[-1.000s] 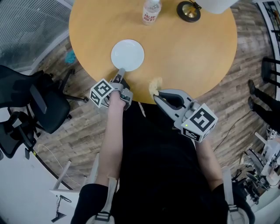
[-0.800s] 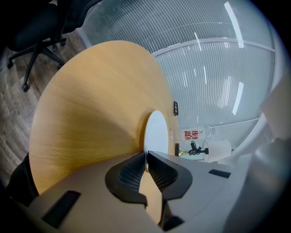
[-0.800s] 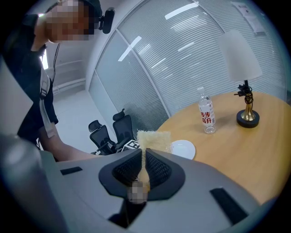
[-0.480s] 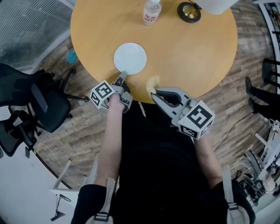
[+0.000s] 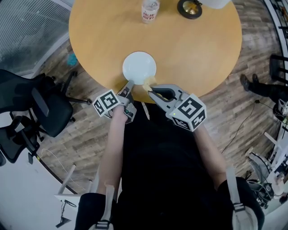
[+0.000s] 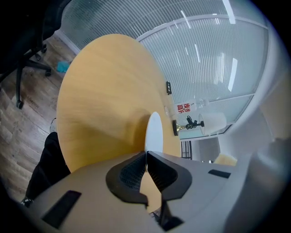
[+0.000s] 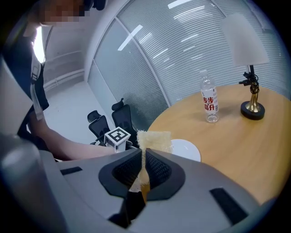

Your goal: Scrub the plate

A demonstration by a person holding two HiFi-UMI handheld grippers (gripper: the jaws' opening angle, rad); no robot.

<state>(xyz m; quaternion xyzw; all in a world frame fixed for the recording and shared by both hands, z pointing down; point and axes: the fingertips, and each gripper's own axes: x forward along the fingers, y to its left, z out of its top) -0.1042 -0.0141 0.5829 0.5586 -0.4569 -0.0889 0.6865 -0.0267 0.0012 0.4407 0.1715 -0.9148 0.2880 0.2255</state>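
we see a round white plate [image 5: 139, 67] on the round light-wood desk [image 5: 198, 49], close to the desk's near edge. the left claw [image 5: 129, 85] reaches in from that near edge, and its jaws are pressed together on the plate's near rim. in the left gripper view the thin white plate [image 6: 153, 132] runs edge-on straight out from between the dark jaw pads of the left claw [image 6: 146, 154].

the right claw [image 5: 150, 87] sits just beside the left one, to its right, with its jaws clamped on a pale yellow sponge [image 5: 147, 82]. in the right gripper view the sponge [image 7: 153, 139] sticks up out of the right claw [image 7: 143, 157], and the plate [image 7: 186, 149] lies just behind it. the sponge is at the plate's near right rim; we cannot tell whether it touches.

well apart from the plate, at the desk's far side, stand a clear plastic bottle with a red label [image 5: 150, 10] and a lamp with a round brass base [image 5: 189, 8]. a black office chair [image 5: 31, 108] stands on the wood floor to the left.
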